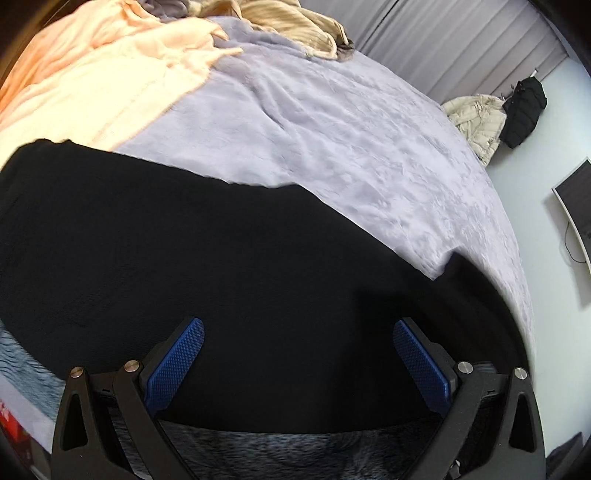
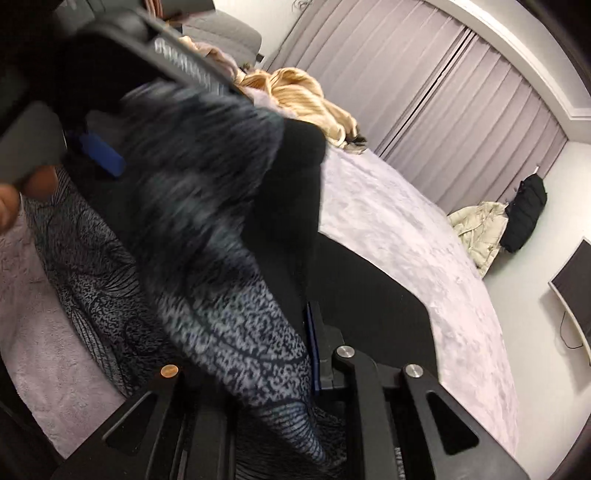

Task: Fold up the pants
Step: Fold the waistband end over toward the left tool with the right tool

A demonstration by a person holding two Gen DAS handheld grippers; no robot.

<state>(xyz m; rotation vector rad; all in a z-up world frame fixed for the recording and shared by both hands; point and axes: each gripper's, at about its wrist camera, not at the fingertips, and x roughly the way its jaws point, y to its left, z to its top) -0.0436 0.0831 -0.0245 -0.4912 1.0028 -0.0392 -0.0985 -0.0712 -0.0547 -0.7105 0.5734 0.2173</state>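
The right gripper (image 2: 295,369) is clamped on the pants (image 2: 236,325). In the right wrist view the patterned grey-and-black cloth fills the narrow gap between its jaws, and one blue pad (image 2: 313,354) presses against the fabric's edge. From that pinch the pants rise up and away toward the upper left of the view, where they meet the left gripper (image 2: 99,155); the cloth there is blurred, so I cannot tell whether it touches that gripper's blue pad. The long axis of the lifted fold appears to run from one gripper toward the other.

In the left wrist view the left gripper's two blue pads (image 1: 173,369) stand wide apart. Black cloth (image 1: 221,258) spreads beneath and beyond them, and neither pad presses on it, so this gripper is open and holds nothing. A strip of patterned fabric shows just below the jaws. Judging from this, the right hand carries the garment and is the nearer one to steer the fold; the left would need to close on an edge to help.

Farther out lies the lilac blanket (image 1: 351,147) covering the bed, with the black cloth resting on it.

Counted: two grippers, one pair of pants, one black cloth, one peach blanket (image 1: 92,74), one tan garment (image 1: 295,26) at the far end, and two jackets (image 1: 524,107) hanging on the wall.
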